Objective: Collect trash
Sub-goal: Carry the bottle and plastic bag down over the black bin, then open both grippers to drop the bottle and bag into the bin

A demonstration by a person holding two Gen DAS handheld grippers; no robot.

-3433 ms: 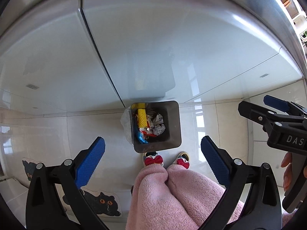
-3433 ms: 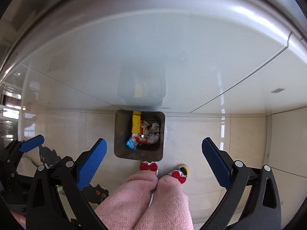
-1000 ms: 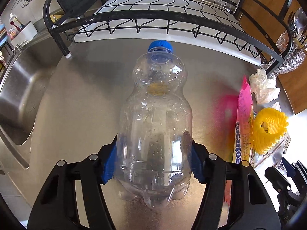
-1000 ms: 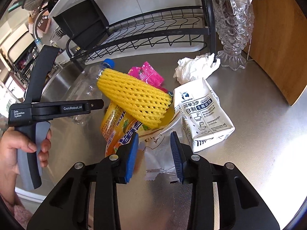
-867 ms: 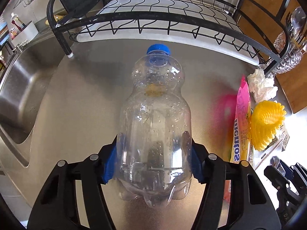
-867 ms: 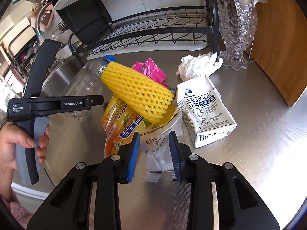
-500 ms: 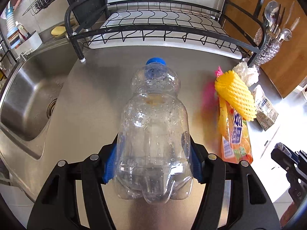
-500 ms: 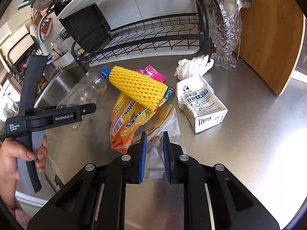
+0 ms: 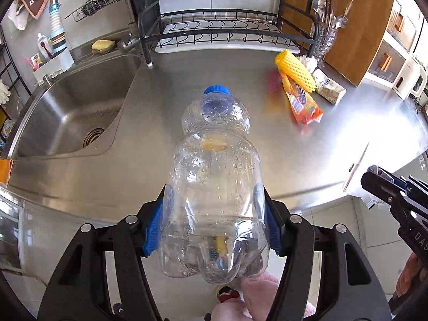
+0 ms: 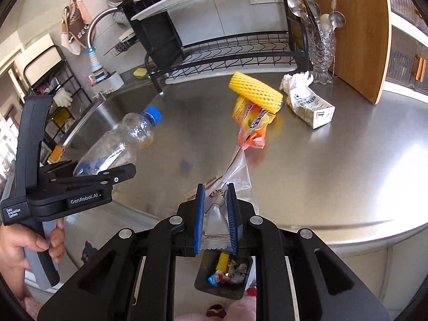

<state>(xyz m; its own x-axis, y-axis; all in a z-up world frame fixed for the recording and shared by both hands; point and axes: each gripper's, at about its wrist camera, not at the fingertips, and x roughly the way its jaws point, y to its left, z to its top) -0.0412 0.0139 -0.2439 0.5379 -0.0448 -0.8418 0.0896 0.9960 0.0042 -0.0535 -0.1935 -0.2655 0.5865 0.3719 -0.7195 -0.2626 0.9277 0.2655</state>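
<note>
Right wrist view has the right gripper (image 10: 215,215) clamped on a clear plastic wrapper (image 10: 235,176), left gripper (image 9: 211,230) squeezing the empty bottle (image 9: 214,176), both off the counter; next, I'd say, release over the bin (image 10: 223,272) below.

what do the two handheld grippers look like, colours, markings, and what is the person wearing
Both are black plastic with silver bolts at the pivots and ribbed blue pads lining the jaws. The left gripper has a grey trigger, with white "GenRobot.AI" and "Data Acquisition System" lettering on its side. The right gripper shows no lettering in its own view, but white letters "DAS" show in the left view. No cables are visible. Fluffy pink fabric shows below.
</note>
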